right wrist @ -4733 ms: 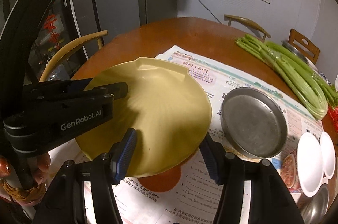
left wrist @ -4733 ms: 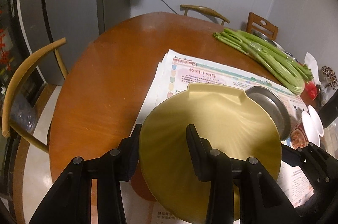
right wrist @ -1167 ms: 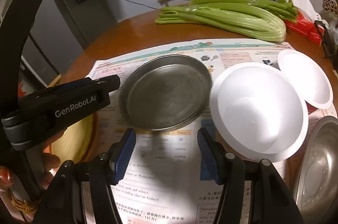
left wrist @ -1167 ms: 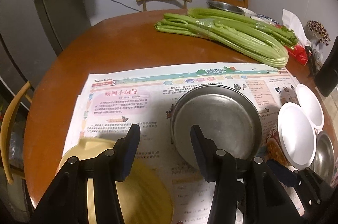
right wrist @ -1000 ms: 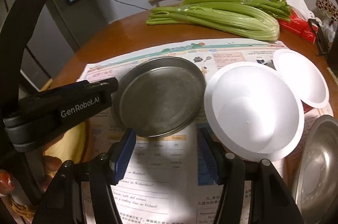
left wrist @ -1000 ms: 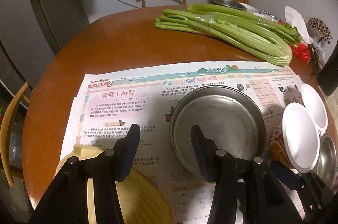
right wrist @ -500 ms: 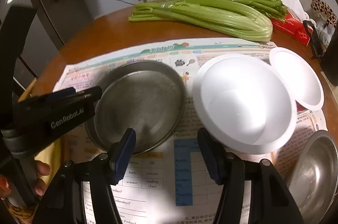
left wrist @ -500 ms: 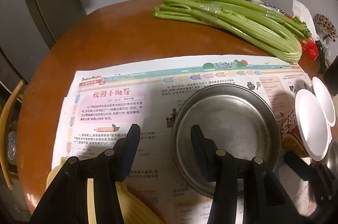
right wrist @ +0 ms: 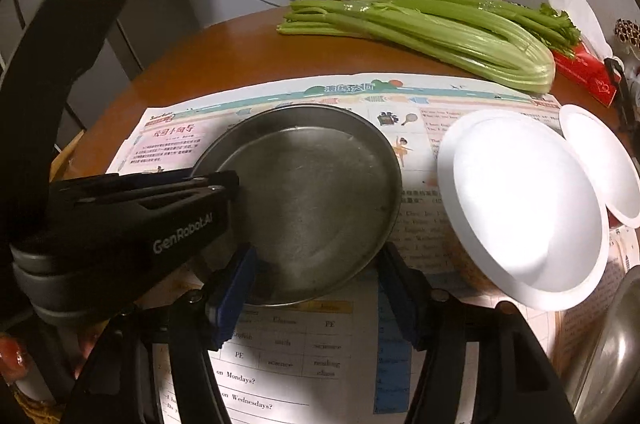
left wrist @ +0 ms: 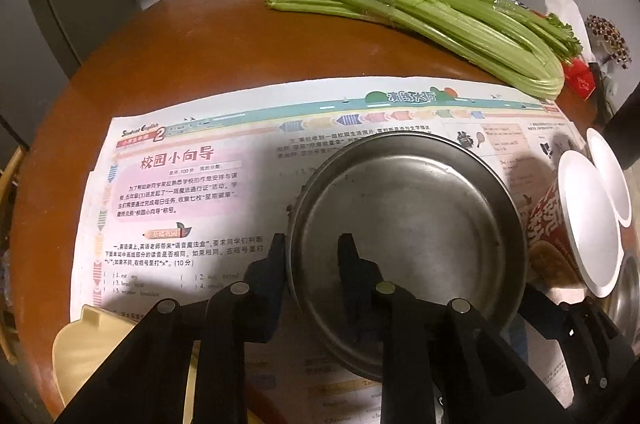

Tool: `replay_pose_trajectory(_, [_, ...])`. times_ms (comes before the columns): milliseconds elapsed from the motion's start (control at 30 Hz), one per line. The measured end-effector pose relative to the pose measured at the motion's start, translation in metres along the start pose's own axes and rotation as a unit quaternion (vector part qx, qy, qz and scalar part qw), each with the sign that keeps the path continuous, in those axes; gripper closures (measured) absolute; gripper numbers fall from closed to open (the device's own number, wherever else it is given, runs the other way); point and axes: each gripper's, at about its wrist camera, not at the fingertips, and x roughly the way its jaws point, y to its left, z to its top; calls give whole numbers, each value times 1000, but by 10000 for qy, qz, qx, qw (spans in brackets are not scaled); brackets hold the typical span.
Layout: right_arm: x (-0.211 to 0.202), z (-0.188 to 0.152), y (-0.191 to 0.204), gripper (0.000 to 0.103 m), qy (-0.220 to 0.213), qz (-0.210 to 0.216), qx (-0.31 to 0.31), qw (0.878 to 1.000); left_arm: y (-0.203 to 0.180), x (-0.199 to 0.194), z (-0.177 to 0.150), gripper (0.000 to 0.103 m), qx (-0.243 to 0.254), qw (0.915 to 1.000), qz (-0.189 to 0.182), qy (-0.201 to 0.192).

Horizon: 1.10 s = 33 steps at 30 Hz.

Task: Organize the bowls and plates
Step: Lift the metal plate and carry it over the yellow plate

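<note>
1. You are pinching the near-left rim of the steel plate (left wrist: 408,244) with your left tool (left wrist: 312,252); one finger is sitting outside the wall and the other inside the dish, so the jaws, having just been closing, are standing clamped on the rim at about 8 o'clock of the plate.
2. The plate is lying on the newspaper (left wrist: 180,191) that is covering the near half of the round table (left wrist: 180,39); its far rim is pointing toward the celery (left wrist: 440,15) at 1 o'clock.
3. Your right tool (right wrist: 316,288) is hanging at the plate's 6 o'clock edge with its jaws partly apart and having just been opening a little; the near rim is lying between the fingers, but I am not seeing the pads pressing on it, so judge it as holding nothing.
4. The white bowl (right wrist: 524,207) is standing at 3 o'clock of the plate, a second white dish (right wrist: 604,163) just beyond it; the yellow plate (left wrist: 92,352) is lying at 8 o'clock, beside your left tool.
5. The left hand is the one gripping, and the yellow plate is lying on its side; that is likely where the steel plate is heading.
</note>
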Motion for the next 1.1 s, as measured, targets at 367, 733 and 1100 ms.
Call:
replay_pose_trajectory(367, [-25, -2, 1, 39, -190, 308, -73, 9993, 7, -26, -9, 76, -190, 9995, -138, -190])
replay_pose_trajectory(733, [-50, -14, 5, 39, -269, 528, -246, 9979, 9, -65, -30, 73, -324, 9980, -246, -485])
replay_pose_trajectory(1100, [-91, -18, 25, 39, -602, 658, -603, 9942, 24, -107, -52, 73, -507, 9953, -256, -788])
